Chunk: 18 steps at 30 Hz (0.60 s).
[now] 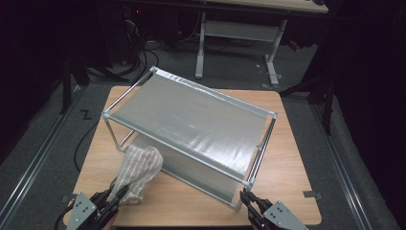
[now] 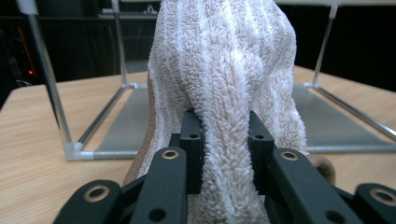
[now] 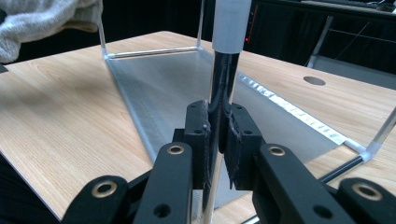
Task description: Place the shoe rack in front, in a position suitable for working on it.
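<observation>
Your left hand-held gripper (image 2: pixel 219 140) pinches the towel (image 1: pixel 139 167) before the rack's lower shelf (image 2: pixel 123 123); your right hand-held gripper (image 3: pixel 218 135) clamps the corner post (image 3: pixel 224 79) — loosen it and the rack (image 1: pixel 191 120) may slide on the bench (image 1: pixel 287 158).

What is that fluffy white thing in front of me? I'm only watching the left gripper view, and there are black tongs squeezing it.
Observer: It's a striped towel, bunched up and held at the near left front of a two-level metal rack.
Operator: Is the other hand doing anything?
Observer: Yes. The right tongs are shut on the rack's near right corner post.
Operator: Is anything lying on the top shelf?
Observer: No, the high view shows the grey top shelf bare.
</observation>
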Motion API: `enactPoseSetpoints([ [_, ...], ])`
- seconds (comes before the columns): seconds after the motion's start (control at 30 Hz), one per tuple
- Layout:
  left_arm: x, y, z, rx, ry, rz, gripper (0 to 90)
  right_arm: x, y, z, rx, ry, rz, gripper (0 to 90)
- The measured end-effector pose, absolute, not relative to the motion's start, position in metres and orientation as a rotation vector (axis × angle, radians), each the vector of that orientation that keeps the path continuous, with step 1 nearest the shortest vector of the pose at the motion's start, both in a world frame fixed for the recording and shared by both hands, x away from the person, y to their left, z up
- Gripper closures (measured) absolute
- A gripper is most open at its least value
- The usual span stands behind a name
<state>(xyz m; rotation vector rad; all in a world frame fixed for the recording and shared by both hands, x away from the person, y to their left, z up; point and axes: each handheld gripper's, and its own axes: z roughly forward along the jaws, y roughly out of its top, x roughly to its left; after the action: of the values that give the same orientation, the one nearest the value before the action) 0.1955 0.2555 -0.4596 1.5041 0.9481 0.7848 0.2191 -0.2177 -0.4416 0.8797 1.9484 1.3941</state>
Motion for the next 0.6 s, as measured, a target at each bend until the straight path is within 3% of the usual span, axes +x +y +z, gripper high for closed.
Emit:
enactPoseSetpoints([
  [0.6, 0.189, 0.250, -0.443, 1.451, 0.869, 0.861, 74.2, 0.219, -0.218, -0.442, 0.876, 1.949, 1.397, 80.4],
])
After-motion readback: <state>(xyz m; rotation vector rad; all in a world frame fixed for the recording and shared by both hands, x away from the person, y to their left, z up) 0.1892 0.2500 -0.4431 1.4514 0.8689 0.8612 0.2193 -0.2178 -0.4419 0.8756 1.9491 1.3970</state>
